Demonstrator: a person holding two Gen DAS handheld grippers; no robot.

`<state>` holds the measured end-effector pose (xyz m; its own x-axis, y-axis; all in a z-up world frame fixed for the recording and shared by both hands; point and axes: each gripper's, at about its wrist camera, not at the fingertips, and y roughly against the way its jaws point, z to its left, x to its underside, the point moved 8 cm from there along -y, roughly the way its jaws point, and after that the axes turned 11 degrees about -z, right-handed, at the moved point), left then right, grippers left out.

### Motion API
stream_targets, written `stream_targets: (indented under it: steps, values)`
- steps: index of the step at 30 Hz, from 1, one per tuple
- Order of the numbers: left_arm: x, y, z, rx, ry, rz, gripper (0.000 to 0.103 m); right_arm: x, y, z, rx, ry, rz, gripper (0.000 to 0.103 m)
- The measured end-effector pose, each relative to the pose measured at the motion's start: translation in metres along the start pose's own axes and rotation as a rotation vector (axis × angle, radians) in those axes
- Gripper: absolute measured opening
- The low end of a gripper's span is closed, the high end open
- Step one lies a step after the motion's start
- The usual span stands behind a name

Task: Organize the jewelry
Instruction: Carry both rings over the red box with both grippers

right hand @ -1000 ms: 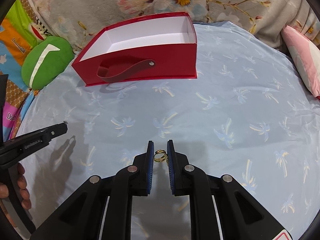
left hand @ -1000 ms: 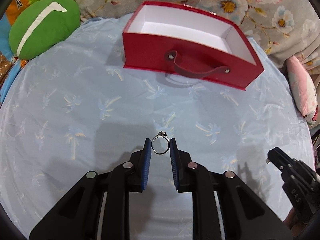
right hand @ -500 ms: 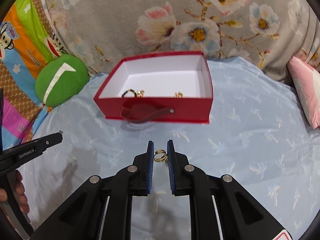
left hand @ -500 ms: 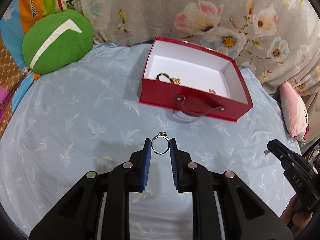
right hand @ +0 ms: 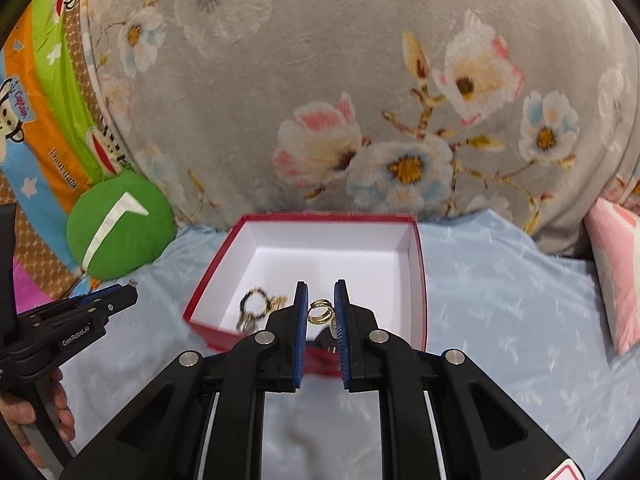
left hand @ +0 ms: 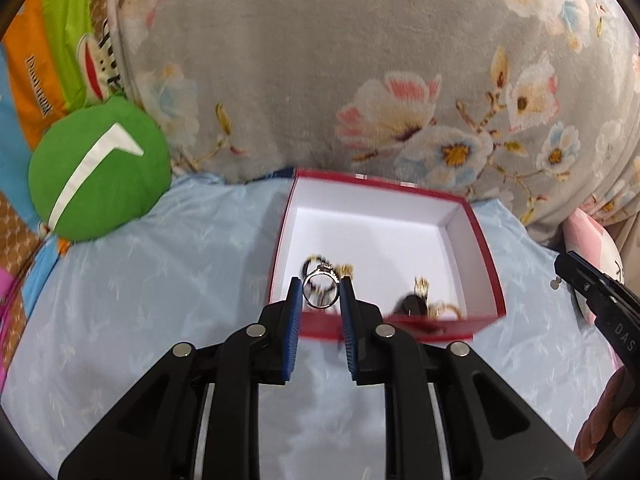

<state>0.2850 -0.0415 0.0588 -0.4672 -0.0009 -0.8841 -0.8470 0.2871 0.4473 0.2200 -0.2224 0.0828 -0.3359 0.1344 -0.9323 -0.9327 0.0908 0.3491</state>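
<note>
While the left gripper (left hand: 319, 295) pinches a silver ring (left hand: 320, 295) above the red box (left hand: 486, 258), the right gripper (right hand: 320, 312) fingers squeeze a gold ring (right hand: 319, 312).

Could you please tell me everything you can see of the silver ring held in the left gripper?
The silver ring is a thin, shiny band of pale metal with a small cluster setting, apparently stones, at its top. It stands upright, its opening facing the camera, pinched at either side between the blue pads of the left gripper. Nothing else touches it. It hangs in the air before the near wall of the open red box, in which other jewelry already lies.
</note>
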Motion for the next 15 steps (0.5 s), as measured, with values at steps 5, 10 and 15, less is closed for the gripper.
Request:
stream_targets:
  steps: [5,10,15]
  values:
    - [-0.021,-0.053,-0.008,-0.001,0.003,0.009,0.018,-0.021,-0.049,-0.004,0.009,0.004,0.001,0.012]
    - [-0.016,-0.108,-0.015,-0.006,-0.003,0.059,0.018,-0.017,-0.098,-0.01,0.025,0.003,0.035,0.012]
    - [0.003,-0.147,-0.018,-0.016,-0.011,0.126,0.019,0.001,-0.134,-0.013,0.044,0.024,0.079,0.014]
